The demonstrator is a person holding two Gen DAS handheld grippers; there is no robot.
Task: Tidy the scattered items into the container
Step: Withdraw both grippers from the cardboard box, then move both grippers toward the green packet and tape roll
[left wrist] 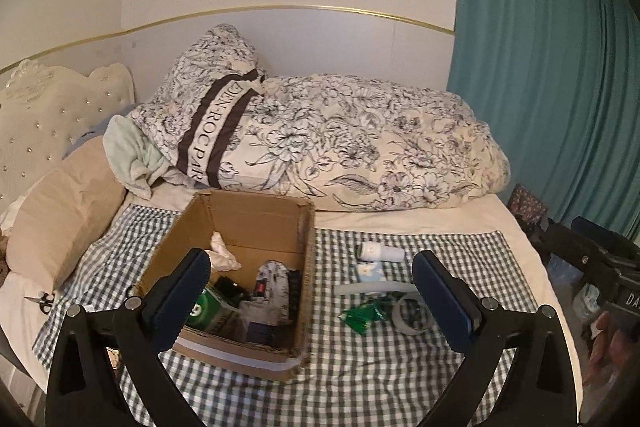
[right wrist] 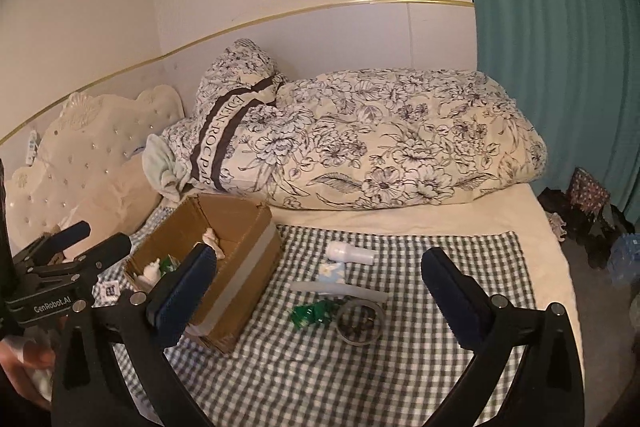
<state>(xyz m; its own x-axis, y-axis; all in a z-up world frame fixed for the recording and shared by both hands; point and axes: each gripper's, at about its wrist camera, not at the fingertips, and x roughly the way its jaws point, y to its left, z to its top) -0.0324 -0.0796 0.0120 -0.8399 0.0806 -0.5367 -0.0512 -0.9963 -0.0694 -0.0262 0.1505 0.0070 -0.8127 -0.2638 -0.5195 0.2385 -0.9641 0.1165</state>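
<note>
In the left wrist view, we see one cardboard box point(left wrist: 256, 227) at centre left on the checked cloth point(left wrist: 360, 367), partly filled. To its right we count five loose items: one white bottle point(left wrist: 380, 252), one floral packet point(left wrist: 369, 271), one pale strip point(left wrist: 372, 287), one green wrapper point(left wrist: 360, 317), one tape ring point(left wrist: 412, 315). Our left gripper point(left wrist: 312, 291) is spread wide, holding nothing.

In the right wrist view, we count the same five items at centre, the box at left. Our right gripper point(right wrist: 320, 283) also stands fully spread and empty.
</note>
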